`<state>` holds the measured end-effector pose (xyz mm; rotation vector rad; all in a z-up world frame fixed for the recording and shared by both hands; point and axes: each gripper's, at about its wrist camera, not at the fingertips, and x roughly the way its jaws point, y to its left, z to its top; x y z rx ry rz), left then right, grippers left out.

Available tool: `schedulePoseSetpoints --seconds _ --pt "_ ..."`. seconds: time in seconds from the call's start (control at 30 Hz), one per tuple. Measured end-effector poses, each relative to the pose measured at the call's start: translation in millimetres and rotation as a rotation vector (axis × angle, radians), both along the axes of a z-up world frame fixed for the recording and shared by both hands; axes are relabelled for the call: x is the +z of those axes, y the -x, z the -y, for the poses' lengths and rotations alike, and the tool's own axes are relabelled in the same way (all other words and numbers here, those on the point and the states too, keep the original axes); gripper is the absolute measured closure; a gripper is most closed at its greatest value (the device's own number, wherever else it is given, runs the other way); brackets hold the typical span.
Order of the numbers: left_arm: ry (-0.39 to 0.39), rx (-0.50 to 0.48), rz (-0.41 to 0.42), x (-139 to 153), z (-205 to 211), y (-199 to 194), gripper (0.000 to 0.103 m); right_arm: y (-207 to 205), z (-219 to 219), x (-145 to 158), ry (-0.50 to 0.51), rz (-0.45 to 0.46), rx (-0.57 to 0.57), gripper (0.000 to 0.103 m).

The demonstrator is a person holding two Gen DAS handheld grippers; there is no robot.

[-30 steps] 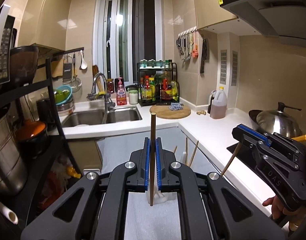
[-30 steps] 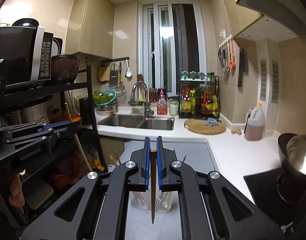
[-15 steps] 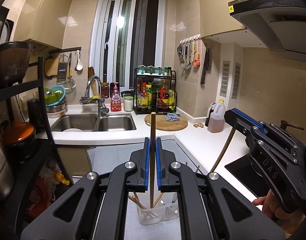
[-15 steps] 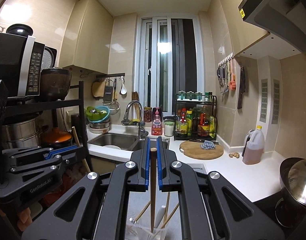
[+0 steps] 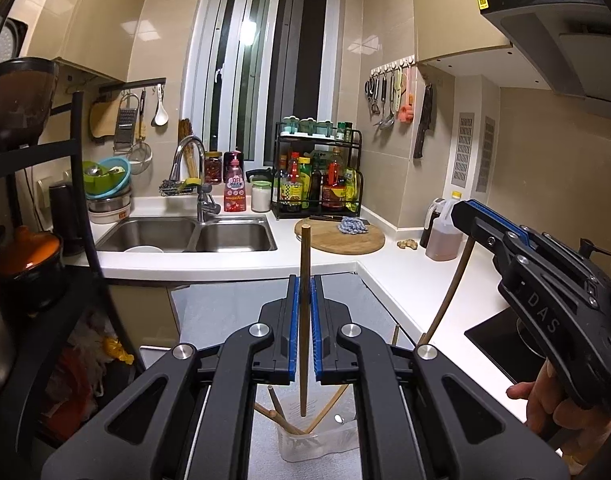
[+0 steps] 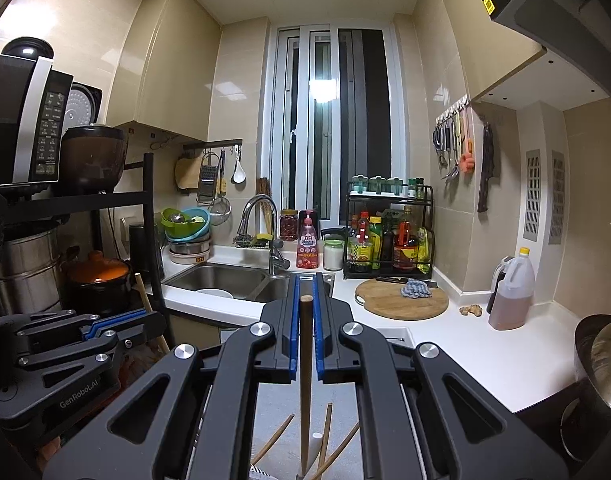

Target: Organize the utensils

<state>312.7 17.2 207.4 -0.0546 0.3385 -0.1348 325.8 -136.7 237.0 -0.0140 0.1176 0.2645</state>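
Two grippers, each clamped on one upright wooden chopstick: the left gripper (image 5: pixel 304 320) holds its chopstick (image 5: pixel 304 280) above a clear plastic holder (image 5: pixel 317 446) that stands on the grey mat near the worktop's inner corner and already contains several sticks; the right gripper (image 6: pixel 304 320) holds a second chopstick (image 6: pixel 305 380) over the same holder; step in hand, judged: carrying to deposit; next, lower each tip inside the rim before opening.

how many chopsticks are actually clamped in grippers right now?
2. One chopstick upright in the left gripper, one in the right gripper. More stand loose in the clear holder below.
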Motion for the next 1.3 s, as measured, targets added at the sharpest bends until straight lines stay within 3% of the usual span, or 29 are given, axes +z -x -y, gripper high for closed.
schedulePoseSetpoints --seconds 0.47,0.5,0.53,0.57,0.6,0.67,0.9,1.3 --pt "-0.042 0.029 -0.109 -51.3 5.6 -16.7 0.096 -6.2 7.7 -59.6 -0.001 -0.109 -0.004 0.096" --pt "-0.043 0.039 -0.113 -53.1 4.6 -16.0 0.086 -5.8 8.1 -62.9 0.0 -0.119 -0.001 0.092" --pt "-0.042 0.047 -0.122 -54.5 3.5 -14.4 0.044 -4.8 8.1 -66.2 0.005 -0.13 0.008 0.087" --pt "-0.039 0.069 -0.131 -55.8 0.8 -11.8 0.022 -2.4 7.8 -70.3 0.015 -0.141 0.016 0.066" --pt "-0.028 0.116 -0.111 -56.5 -3.8 -3.8 0.009 1.0 8.3 -74.1 0.022 -0.141 0.014 0.043" --pt "-0.015 0.131 -0.094 -58.6 -9.1 7.3 0.008 14.5 10.3 -86.9 0.045 -0.127 -0.017 0.03" --pt "-0.069 0.147 -0.166 -86.4 -5.5 33.2 0.008 42.5 14.7 -129.6 0.047 -0.229 -0.053 0.01" --pt "-0.092 0.194 -0.146 -113.0 0.3 95.1 0.008 92.2 22.3 -170.4 -0.02 -0.308 -0.178 0.005"
